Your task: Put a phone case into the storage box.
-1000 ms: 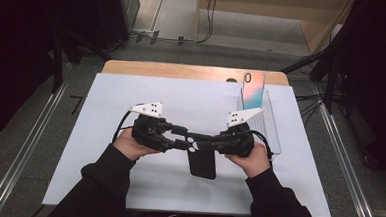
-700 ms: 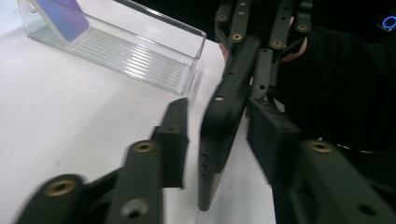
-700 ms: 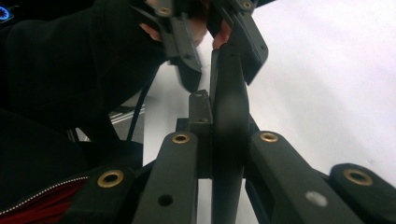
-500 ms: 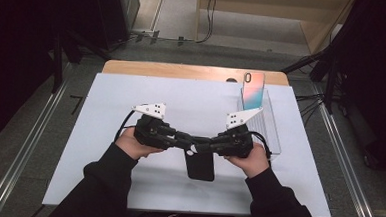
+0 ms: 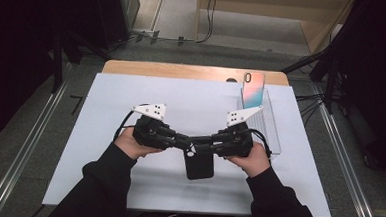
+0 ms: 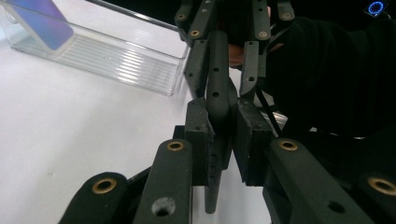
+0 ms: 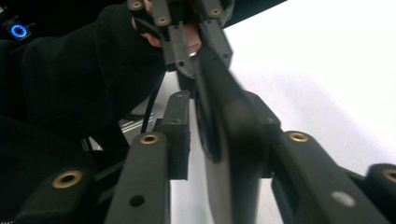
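2 grippers meet tip to tip over the middle of the white table (image 5: 104, 134), both at 1 black phone (image 5: 199, 165) held off the surface, its lower end hanging toward the person. Looks like a hand-over of the phone between grippers.

Left gripper (image 5: 186, 142): jaws have just been closing; in the left gripper view the phone's thin edge (image 6: 217, 121) stands between its 2 pads and the left one sits against it, the right one near or just touching, so it reads as clamped on the phone. Right gripper (image 5: 197, 142): jaws have just been opening; in the right gripper view the phone (image 7: 233, 154) is between its pads with a gap on the left side, so it reads as letting go.

Probably the left takes over so the right can regrip or steer.

Clear plastic rack (image 5: 267, 127) sits at the table's right, well apart, with 1 colourful phone (image 5: 252, 88) already standing upright in it; likely the black phone goes there too.
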`<action>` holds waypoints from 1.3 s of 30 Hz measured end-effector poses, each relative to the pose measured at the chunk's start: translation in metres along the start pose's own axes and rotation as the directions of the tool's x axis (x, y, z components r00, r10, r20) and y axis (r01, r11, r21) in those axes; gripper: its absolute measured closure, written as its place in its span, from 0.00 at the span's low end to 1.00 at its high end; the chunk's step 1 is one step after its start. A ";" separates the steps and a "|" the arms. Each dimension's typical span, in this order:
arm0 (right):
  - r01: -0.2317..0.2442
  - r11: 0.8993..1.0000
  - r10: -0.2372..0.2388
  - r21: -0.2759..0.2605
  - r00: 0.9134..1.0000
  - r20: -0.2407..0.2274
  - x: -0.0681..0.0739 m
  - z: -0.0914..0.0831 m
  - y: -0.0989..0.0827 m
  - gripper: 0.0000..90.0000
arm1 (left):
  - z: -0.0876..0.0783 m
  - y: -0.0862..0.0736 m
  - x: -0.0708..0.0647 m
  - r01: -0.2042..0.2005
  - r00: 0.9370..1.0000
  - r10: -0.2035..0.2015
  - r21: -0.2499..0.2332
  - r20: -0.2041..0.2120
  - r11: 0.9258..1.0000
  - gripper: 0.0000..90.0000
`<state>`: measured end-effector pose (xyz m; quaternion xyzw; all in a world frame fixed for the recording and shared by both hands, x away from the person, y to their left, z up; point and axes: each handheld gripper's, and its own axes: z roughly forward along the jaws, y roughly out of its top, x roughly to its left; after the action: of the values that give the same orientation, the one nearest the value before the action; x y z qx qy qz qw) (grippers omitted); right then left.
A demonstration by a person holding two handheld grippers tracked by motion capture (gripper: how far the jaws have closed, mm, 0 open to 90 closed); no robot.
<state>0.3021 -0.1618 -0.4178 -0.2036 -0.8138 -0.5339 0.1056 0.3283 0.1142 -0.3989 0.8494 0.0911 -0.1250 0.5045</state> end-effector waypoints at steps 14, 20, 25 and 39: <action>0.025 0.999 -0.018 -0.047 0.989 0.146 0.002 -0.011 -0.003 0.31 | -0.019 0.007 -0.003 0.080 0.988 -0.083 -0.028 -0.134 0.996 0.86; 0.009 0.999 0.000 -0.047 0.984 0.179 0.002 -0.007 -0.005 0.13 | -0.025 0.010 -0.002 0.136 0.968 -0.145 -0.056 -0.206 0.989 0.86; -0.002 0.998 0.016 -0.058 0.971 0.238 0.000 -0.003 -0.006 0.00 | -0.026 0.011 0.001 0.183 0.945 -0.192 -0.060 -0.265 0.981 0.86; -0.022 0.996 0.055 -0.087 0.917 0.396 0.003 0.009 -0.008 0.04 | -0.020 0.021 -0.001 0.234 0.874 -0.256 -0.105 -0.413 0.967 0.86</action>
<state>0.2966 -0.1556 -0.4271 -0.3279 -0.7919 -0.5118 -0.0599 0.3358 0.1212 -0.3717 0.8244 0.3083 0.0015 0.4746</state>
